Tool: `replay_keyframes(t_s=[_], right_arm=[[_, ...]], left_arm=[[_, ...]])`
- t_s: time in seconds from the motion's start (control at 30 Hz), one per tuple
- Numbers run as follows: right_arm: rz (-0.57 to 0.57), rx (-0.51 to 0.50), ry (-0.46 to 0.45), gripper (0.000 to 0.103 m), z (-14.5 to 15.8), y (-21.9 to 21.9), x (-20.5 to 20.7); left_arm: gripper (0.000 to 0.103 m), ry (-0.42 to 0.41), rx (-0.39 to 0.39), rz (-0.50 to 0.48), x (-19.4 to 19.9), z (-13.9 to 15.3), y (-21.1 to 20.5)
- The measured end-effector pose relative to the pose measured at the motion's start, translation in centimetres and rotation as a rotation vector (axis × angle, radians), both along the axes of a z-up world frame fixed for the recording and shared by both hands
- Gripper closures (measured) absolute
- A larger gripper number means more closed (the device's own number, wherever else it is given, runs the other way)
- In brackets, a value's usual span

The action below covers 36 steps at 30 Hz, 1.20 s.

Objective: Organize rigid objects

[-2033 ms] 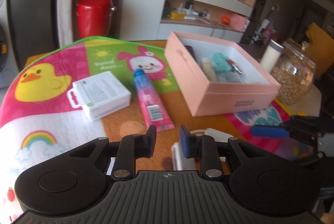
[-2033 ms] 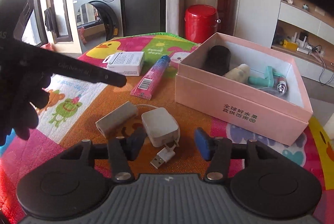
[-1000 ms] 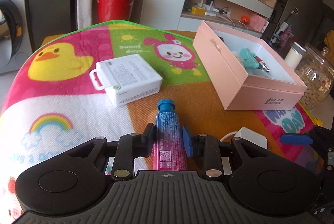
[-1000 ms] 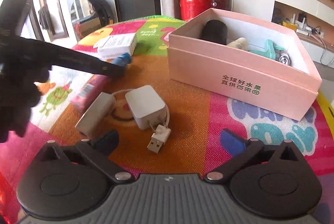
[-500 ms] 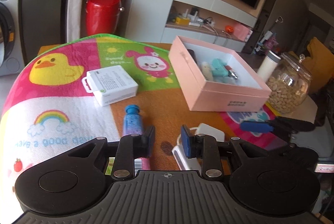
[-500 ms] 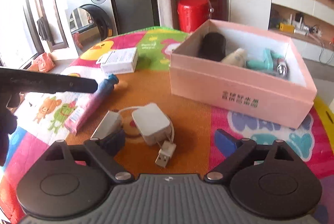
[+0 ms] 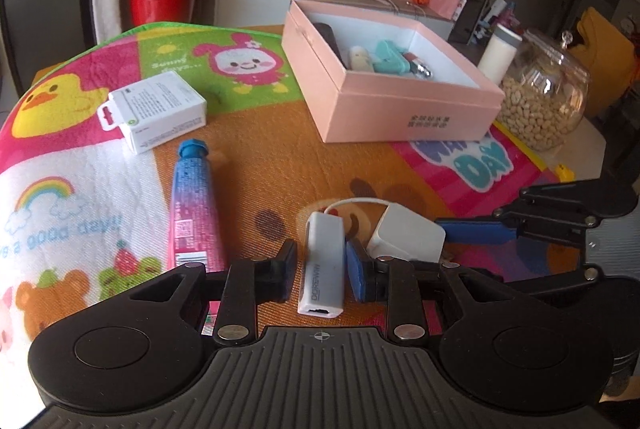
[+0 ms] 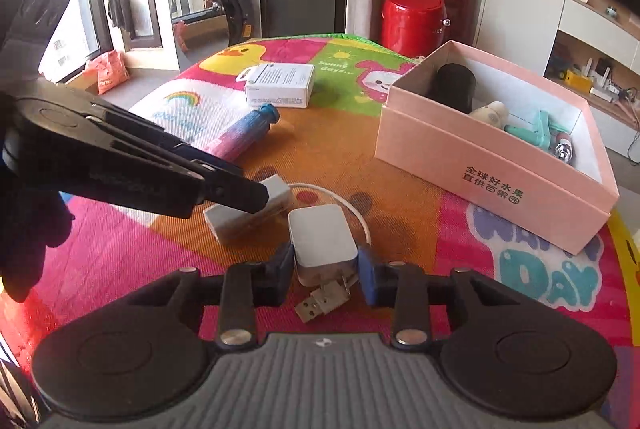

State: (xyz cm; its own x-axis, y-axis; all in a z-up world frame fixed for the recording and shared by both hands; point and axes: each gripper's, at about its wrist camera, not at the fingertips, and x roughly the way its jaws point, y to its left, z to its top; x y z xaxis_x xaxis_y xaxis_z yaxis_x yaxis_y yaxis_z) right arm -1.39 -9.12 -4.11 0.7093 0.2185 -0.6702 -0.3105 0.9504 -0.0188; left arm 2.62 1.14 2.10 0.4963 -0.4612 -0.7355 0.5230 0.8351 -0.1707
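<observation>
1. the left gripper (image 7: 322, 271) straddles the white adapter (image 7: 323, 261); the right pad touches its side and the left pad has a thin gap, so whether it truly pinches cannot be told.
2. the white adapter lies flat on the cartoon mat (image 7: 80, 197), long axis running 6 to 12 o'clock, its port end toward the left wrist camera. a thin white cable (image 7: 352, 203) leaves its far end and curves toward 2 o'clock.
3. the right gripper (image 8: 325, 271) has both blue pads against the sides of the white charger block (image 8: 322, 241), which sits on the mat; it looks pinched, though not lifted.
4. a usb plug (image 8: 322, 303) lies just beside the charger block at its 6 o'clock, between the right gripper's fingers.
5. in the right wrist view the left gripper comes in from 9 o'clock, its tip over the adapter, which sits at 10 o'clock of the charger block.
6. the pink-and-blue tube (image 7: 194, 205) lies at 10 o'clock of the adapter, blue cap pointing away.
7. a white retail box (image 7: 156, 113) sits just past the tube's cap at 11 o'clock.
8. the open pink box (image 7: 408, 117) stands at 1 o'clock, already holding a black cylinder (image 8: 452, 87), a cream item (image 8: 490, 113) and a teal item (image 8: 538, 129).
</observation>
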Motion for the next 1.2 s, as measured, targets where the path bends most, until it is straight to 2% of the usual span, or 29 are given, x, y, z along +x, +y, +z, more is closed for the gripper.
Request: replay_keyframes(t_s=[0.1, 0.33, 0.4, 0.47, 0.5, 0.6, 0.67, 0.73, 0.83, 0.97, 1.07, 1.13, 1.2], right_arm=[[0.002, -0.014, 0.017, 0.069, -0.1, -0.6, -0.1], [-0.014, 0.03, 0.003, 0.069, 0.7, -0.7, 0.4], [-0.015, 0.047, 0.005, 0.061, 0.8, -0.5, 0.8], [-0.046, 0.048, 0.007, 0.035, 0.6, -0.4, 1.4], [-0.075, 0.042, 0.013, 0.028, 0.5, -0.4, 1.7], [-0.161, 0.013, 0.065, 0.026, -0.3, -0.7, 3.2], [-0.2, 0.006, 0.085, 0.016, -0.6, -1.0, 3.9], [-0.224, -0.003, 0.09, 0.012, -0.7, -1.2, 4.3], [-0.269, -0.052, 0.048, 0.002, -1.1, -1.8, 4.0], [-0.295, -0.118, -0.013, 0.0, -1.4, -4.3, 2.9], [-0.389, -0.063, 0.034, 0.0, -1.4, -7.6, 3.2], [-0.445, 0.069, 0.101, 0.0, -1.7, -10.0, 3.6], [-0.487, 0.135, 0.096, 0.0, -1.6, -10.8, 3.5]], left_arm=[[0.074, -0.057, 0.058, -0.021, 0.1, -0.3, -1.4], [0.077, -0.067, 0.035, 0.097, 3.8, -0.5, -1.4], [0.077, -0.059, 0.01, 0.157, 4.6, -0.5, -0.9], [0.077, -0.045, -0.022, 0.213, 5.3, -0.5, -0.2], [0.077, -0.038, -0.035, 0.231, 5.5, -0.5, 0.0], [0.077, -0.027, -0.047, 0.249, 5.8, -0.4, 0.2], [0.077, -0.028, -0.044, 0.252, 5.9, -0.4, 0.1], [0.077, -0.026, -0.05, 0.259, 6.1, -0.4, 0.2], [0.077, -0.012, -0.074, 0.277, 6.3, -0.5, 0.6], [0.076, -0.012, -0.081, 0.285, 6.2, -0.6, 0.7], [0.076, -0.034, -0.046, 0.287, 6.0, -0.5, -0.1], [0.076, -0.051, -0.024, 0.281, 5.8, -0.5, -0.4], [0.076, -0.065, -0.008, 0.274, 5.6, -0.6, -0.6]])
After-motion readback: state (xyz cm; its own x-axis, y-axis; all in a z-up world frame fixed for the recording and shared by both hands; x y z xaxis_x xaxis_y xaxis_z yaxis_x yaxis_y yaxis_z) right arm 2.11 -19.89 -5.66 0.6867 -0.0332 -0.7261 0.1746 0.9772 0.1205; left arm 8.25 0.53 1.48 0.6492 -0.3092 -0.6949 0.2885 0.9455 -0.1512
